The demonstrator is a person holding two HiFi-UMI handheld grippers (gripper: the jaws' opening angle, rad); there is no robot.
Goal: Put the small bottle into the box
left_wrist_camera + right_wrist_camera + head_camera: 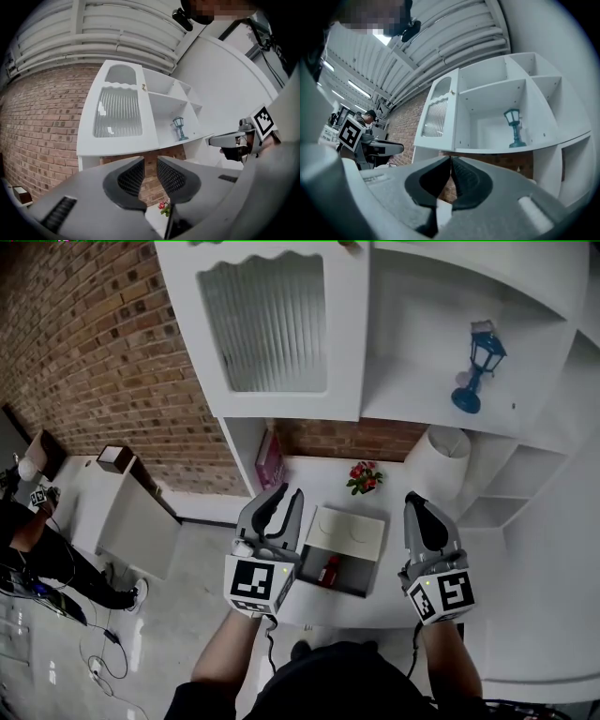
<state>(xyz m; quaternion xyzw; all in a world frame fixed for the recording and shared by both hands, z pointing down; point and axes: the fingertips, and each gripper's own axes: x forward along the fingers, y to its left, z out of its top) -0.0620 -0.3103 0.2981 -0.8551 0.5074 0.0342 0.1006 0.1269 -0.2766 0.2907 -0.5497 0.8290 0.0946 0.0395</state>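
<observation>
We hold two grippers, both raised over the white surface (398, 512). The left gripper (288, 495) sits at 9 o'clock of the box and the right gripper (419, 502) at 3 o'clock; each carries one marker cube, so we count two cubes.

In its own view the left gripper's jaws are drawn in, with only a thin slit between the pads where brick shows through; nothing sits between them. The right gripper's jaws are pressed together along their length, and they too pinch nothing.

There is one box (352, 529) on the surface between the two grippers, open, its pale lid toward 12 o'clock. The one small bottle (330, 570), red, lies in the box's darker open part at 6 o'clock of the lid, apart from both grippers.

At 12 o'clock of the box stands one bunch of flowers (364, 476); at 2 o'clock of the box is one white lampshade (436, 460).

Higher, at 1 o'clock, one blue lantern (480, 367) stands upright on a shelf (412, 404). At 11 o'clock is one cabinet door (267, 324) with ribbed glass, and the brick wall (103, 352) runs off toward 10 o'clock.

At the 9 o'clock edge of the head view we see one person (28, 540) in dark clothes.
</observation>
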